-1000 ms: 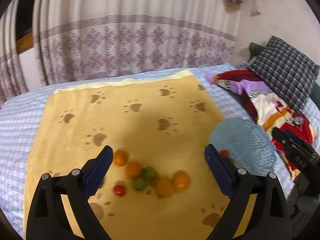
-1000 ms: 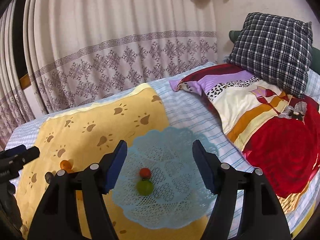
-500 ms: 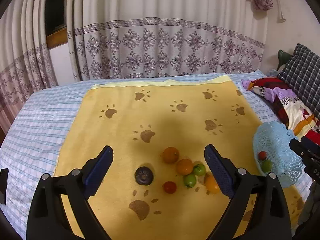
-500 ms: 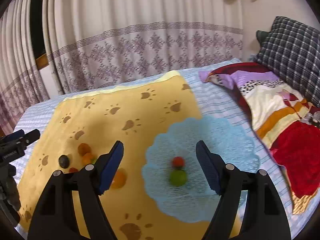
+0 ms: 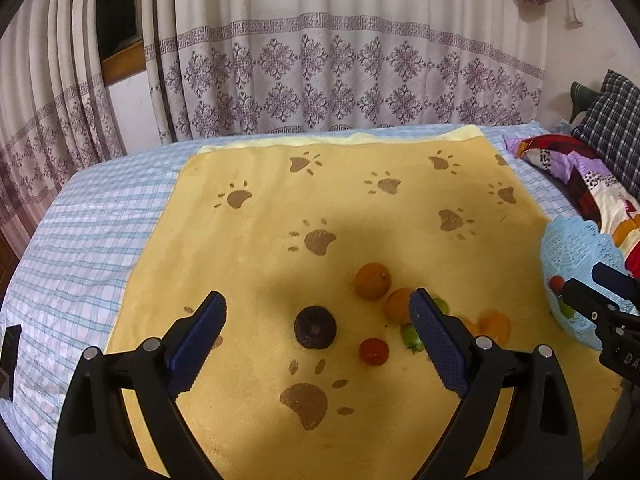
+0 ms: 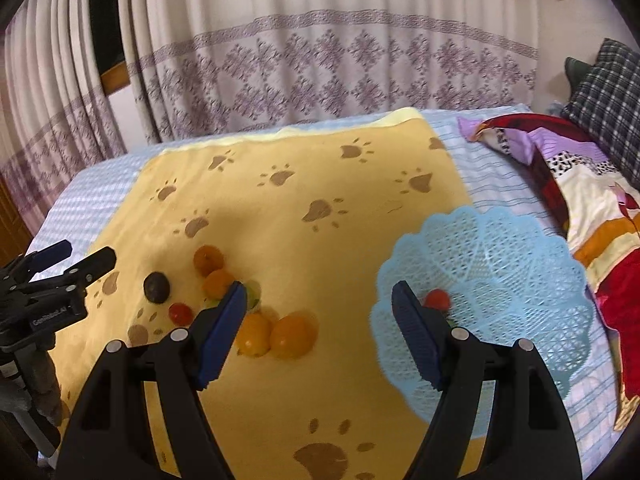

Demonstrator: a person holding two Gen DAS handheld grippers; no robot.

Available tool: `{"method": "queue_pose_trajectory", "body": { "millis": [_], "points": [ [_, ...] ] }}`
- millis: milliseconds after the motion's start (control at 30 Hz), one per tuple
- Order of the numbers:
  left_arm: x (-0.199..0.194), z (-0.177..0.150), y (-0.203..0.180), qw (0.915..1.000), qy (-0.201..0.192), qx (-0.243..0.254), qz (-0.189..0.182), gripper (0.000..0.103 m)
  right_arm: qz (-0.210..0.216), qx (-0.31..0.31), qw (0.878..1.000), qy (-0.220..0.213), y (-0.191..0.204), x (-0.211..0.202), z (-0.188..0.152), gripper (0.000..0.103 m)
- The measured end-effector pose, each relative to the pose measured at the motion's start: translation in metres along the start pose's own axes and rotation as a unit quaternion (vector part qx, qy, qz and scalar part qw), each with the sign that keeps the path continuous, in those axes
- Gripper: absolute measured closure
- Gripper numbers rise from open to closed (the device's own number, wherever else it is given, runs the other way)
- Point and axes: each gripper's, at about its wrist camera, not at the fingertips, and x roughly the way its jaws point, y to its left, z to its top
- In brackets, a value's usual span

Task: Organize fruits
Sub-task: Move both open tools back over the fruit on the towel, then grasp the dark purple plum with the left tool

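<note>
Blue pads of the left gripper (image 5: pixel 316 312) gape empty, half-hiding a green fruit (image 5: pixel 410 336). The right gripper (image 6: pixel 316 300), also released, its jaws just widened with nothing between, screens the green fruit at the blue basket (image 6: pixel 500 248)'s near-left rim.

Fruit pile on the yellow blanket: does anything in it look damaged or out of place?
Yes. One dark, brownish-black fruit lies left of the oranges and small red tomato; it looks spoiled or simply a different kind. Nothing is spilled, and the blue basket sits upright.

Left gripper (image 5: pixel 316 320) swung left over dark fruit (image 5: pixel 315 327); right gripper (image 6: pixel 318 300), jaws just widened, empty, shifted from basket (image 6: pixel 520 248) toward oranges (image 6: pixel 294 335).
</note>
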Motion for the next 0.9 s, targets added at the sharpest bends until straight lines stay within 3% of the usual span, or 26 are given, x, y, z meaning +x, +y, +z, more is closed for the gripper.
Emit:
{"method": "queue_pose_trajectory", "body": {
  "millis": [900],
  "points": [
    [0.055,-0.028,0.013,0.998,0.055,0.001,0.03,0.011,0.041,-0.048,0.995,0.077,0.024,0.048,-0.034,0.027]
  ]
}}
